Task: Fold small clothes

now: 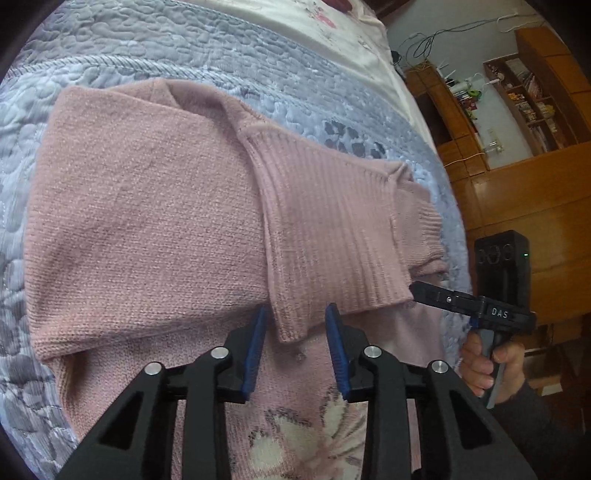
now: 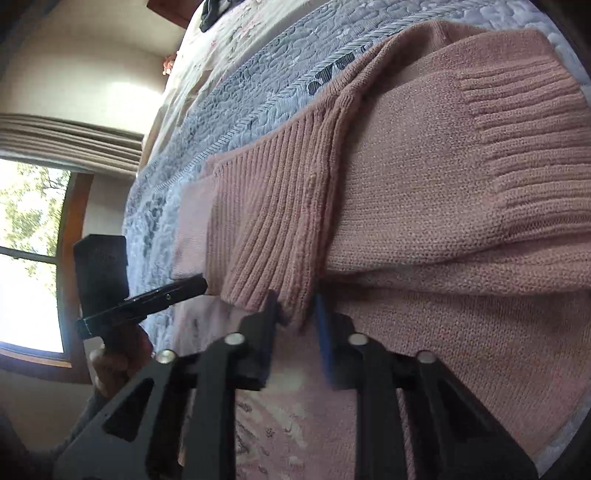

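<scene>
A pink knitted sweater (image 1: 147,221) lies folded on a blue quilted bedspread (image 1: 184,48), with its ribbed hem (image 1: 332,221) turned over the body. A white flower pattern (image 1: 314,424) shows on the layer below. My left gripper (image 1: 297,332) is open, a corner of the hem lying loose between its blue pads. The right gripper (image 1: 415,290) meets the hem's right edge. In the right wrist view the sweater (image 2: 443,221) fills the frame and my right gripper (image 2: 297,317) is shut on the ribbed hem (image 2: 266,229). The left gripper (image 2: 201,283) touches the hem's far edge.
The bedspread (image 2: 240,92) runs past the sweater on all sides, with a white floral sheet (image 1: 332,22) behind it. Wooden shelves (image 1: 517,103) stand beyond the bed edge on the right. A window (image 2: 29,240) is on the other side. A hand (image 1: 491,369) holds the right gripper's handle.
</scene>
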{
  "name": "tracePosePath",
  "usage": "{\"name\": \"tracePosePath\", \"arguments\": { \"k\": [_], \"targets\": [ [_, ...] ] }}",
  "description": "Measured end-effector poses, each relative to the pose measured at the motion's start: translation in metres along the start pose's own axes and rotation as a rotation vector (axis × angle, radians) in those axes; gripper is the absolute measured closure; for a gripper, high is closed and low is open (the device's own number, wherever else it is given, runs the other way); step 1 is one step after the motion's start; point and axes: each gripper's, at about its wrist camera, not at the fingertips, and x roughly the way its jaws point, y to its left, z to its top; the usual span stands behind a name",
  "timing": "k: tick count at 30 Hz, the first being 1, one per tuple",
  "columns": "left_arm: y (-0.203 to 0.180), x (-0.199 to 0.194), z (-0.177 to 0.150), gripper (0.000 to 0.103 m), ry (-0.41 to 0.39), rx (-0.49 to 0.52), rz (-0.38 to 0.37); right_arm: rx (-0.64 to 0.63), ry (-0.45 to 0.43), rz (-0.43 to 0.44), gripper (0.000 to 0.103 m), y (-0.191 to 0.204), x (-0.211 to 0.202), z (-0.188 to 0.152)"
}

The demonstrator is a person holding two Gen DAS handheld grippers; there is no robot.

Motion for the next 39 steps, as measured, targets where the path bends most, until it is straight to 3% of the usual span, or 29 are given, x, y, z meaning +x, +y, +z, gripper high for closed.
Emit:
{"name": "tracePosePath", "arguments": {
  "k": [2, 4, 6, 10, 12, 13, 15, 16, 17, 18, 19, 20, 22, 23, 26, 29, 33, 35, 39],
  "targets": [
    [0.006, 0.011, -0.002, 0.095, 0.036, -0.038, 0.057, -0.081, -0.003, -0.125, 0.094, 0.004, 0.006, -0.003],
    [0.01, 0.012, -0.005, 0.095, 0.035, -0.056, 0.063, -0.121, -0.002, -0.154, 0.093, 0.008, 0.007, -0.006],
    [0.008, 0.002, -0.007, 0.095, 0.019, -0.057, 0.042, -0.126, -0.011, -0.127, 0.087, 0.015, -0.003, -0.009],
    [-0.014, -0.04, -0.014, 0.093, -0.096, -0.01, -0.094, -0.164, -0.128, -0.048, 0.08, 0.033, -0.033, -0.012],
    [-0.025, -0.043, -0.011, 0.084, -0.129, 0.017, -0.178, -0.14, -0.1, -0.004, 0.079, 0.032, -0.02, -0.007],
    [-0.027, -0.034, -0.008, 0.081, -0.11, 0.012, -0.182, -0.116, -0.07, -0.01, 0.079, 0.027, -0.009, -0.006],
    [-0.025, -0.007, 0.0, 0.081, -0.058, -0.006, -0.094, -0.115, -0.046, -0.105, 0.089, 0.015, 0.012, -0.005],
    [-0.019, 0.006, 0.002, 0.082, -0.022, -0.029, -0.015, -0.093, -0.046, -0.109, 0.102, 0.007, 0.015, -0.005],
    [-0.01, 0.018, 0.001, 0.084, 0.02, -0.068, 0.015, -0.051, -0.048, -0.08, 0.101, 0.002, 0.01, -0.007],
    [-0.005, 0.02, -0.002, 0.084, 0.035, -0.104, -0.013, -0.013, -0.054, -0.04, 0.093, -0.001, 0.001, -0.01],
    [-0.004, 0.014, -0.007, 0.077, 0.03, -0.113, -0.025, -0.003, -0.071, -0.005, 0.083, 0.0, -0.012, -0.015],
    [-0.006, 0.002, -0.014, 0.058, 0.013, -0.104, -0.021, -0.008, -0.095, 0.014, 0.065, 0.003, -0.028, -0.023],
    [-0.01, -0.031, -0.037, 0.036, -0.047, -0.09, -0.03, -0.005, -0.113, 0.049, 0.062, 0.004, -0.059, -0.044],
    [-0.009, -0.048, -0.052, 0.034, -0.071, -0.099, -0.042, 0.014, -0.103, 0.071, 0.06, 0.001, -0.072, -0.058],
    [0.001, -0.095, -0.111, 0.028, -0.096, -0.165, -0.065, 0.071, -0.085, 0.102, 0.043, -0.017, -0.11, -0.113],
    [0.018, -0.133, -0.18, 0.026, -0.104, -0.225, -0.041, 0.121, -0.05, 0.111, 0.035, -0.035, -0.136, -0.178],
    [0.047, -0.161, -0.258, 0.025, -0.059, -0.326, -0.002, 0.199, 0.03, 0.111, 0.033, -0.064, -0.152, -0.252],
    [0.057, -0.161, -0.281, 0.025, -0.013, -0.37, 0.005, 0.233, 0.073, 0.119, 0.034, -0.075, -0.152, -0.278],
    [0.068, -0.144, -0.306, 0.025, 0.052, -0.43, -0.049, 0.329, 0.085, 0.15, 0.036, -0.092, -0.147, -0.305]
  ]
}}
